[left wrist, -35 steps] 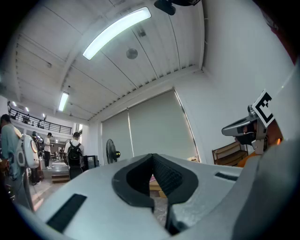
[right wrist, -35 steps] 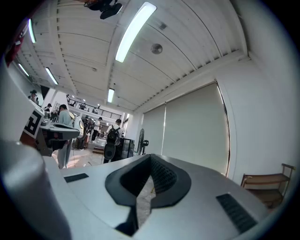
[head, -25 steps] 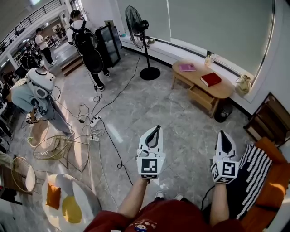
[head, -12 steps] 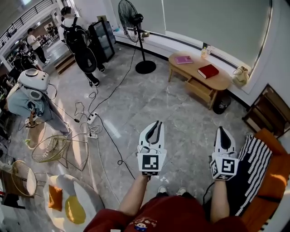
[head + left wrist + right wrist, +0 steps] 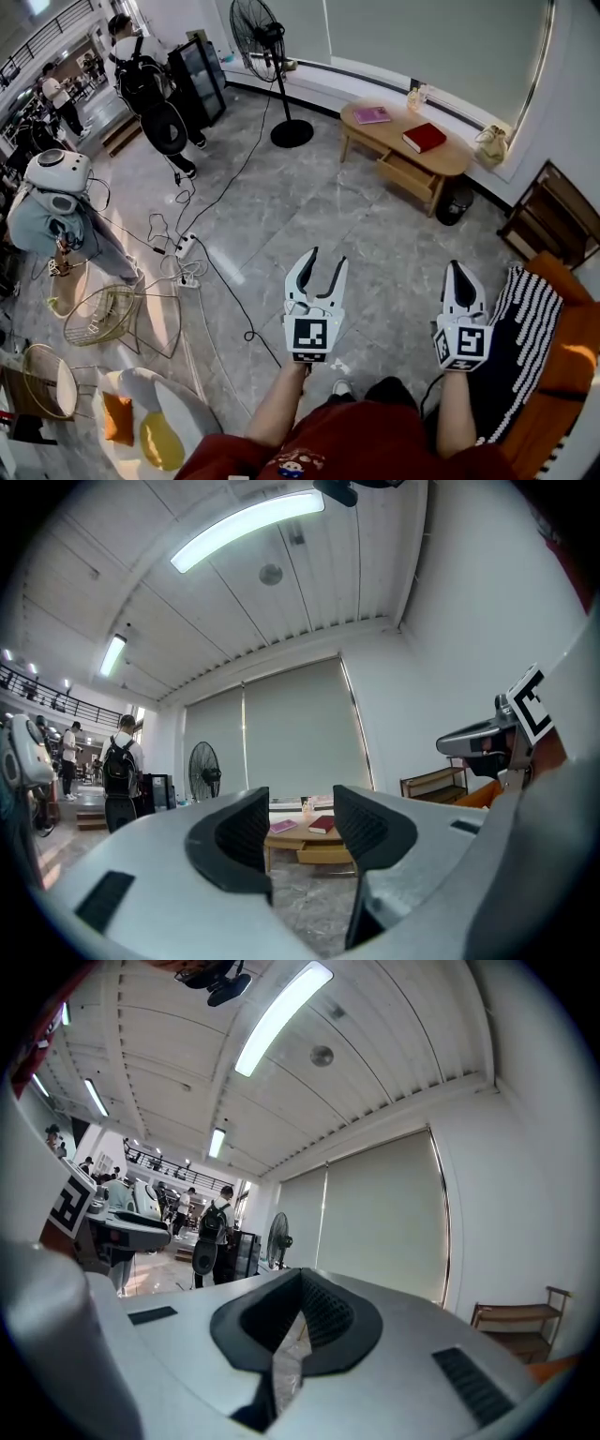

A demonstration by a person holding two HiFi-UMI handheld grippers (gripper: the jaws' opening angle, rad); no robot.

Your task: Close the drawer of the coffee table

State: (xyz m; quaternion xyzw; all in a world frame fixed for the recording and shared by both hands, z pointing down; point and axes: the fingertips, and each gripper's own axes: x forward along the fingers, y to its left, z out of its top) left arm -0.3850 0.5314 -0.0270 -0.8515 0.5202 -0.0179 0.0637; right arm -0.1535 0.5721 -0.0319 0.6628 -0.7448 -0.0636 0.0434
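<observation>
Here, approach step: we stand well short of tabletop (image 5: 389,131); drawer (image 5: 405,174) under it hangs pulled out. Left tool (image 5: 328,258) opening, nothing between jaws; right tool (image 5: 457,267) pressed together, empty. Next, we judge: walk up, push drawer front in.

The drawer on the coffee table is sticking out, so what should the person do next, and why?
Probably step closer to the coffee table: its drawer hangs open, but both grippers are far from it across the floor. The left gripper has its jaws opening with nothing between them; the right gripper is shut and empty.
</observation>
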